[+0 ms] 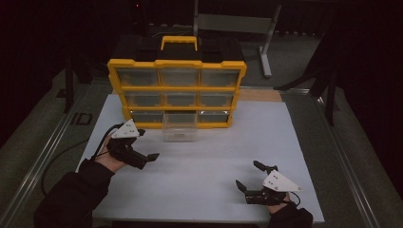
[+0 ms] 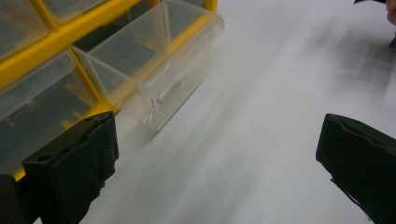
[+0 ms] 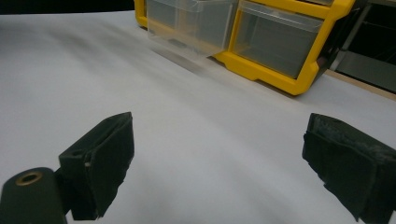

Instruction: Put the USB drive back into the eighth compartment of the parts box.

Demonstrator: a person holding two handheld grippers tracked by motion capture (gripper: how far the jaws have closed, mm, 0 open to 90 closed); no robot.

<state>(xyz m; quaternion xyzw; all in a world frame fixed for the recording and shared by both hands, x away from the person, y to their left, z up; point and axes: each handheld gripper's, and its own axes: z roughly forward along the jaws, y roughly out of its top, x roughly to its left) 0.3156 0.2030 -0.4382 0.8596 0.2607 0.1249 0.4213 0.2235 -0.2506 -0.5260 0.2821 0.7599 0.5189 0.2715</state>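
Observation:
A yellow organizer point(image 1: 177, 88) with clear drawers stands at the back of the white board point(image 1: 204, 161). Its bottom middle drawer point(image 1: 179, 127) is pulled halfway out, and I see nothing inside it. My left gripper point(image 1: 146, 145) is open in a person's hand, just left of the drawer and pointing right. In the left gripper view the drawer point(image 2: 159, 70) lies ahead to the left of the open left gripper point(image 2: 215, 154). Near the front right, my right gripper point(image 1: 248, 174) is open over bare board. It point(image 3: 219, 158) faces the drawer point(image 3: 187, 28) and organizer point(image 3: 280, 70).
The organizer has a yellow carry handle point(image 1: 179, 42) on top. A grey metal stand point(image 1: 266, 47) rises behind the table. Metal rails point(image 1: 43, 152) run along both sides of the board. A black cable point(image 1: 62, 156) trails off the left edge.

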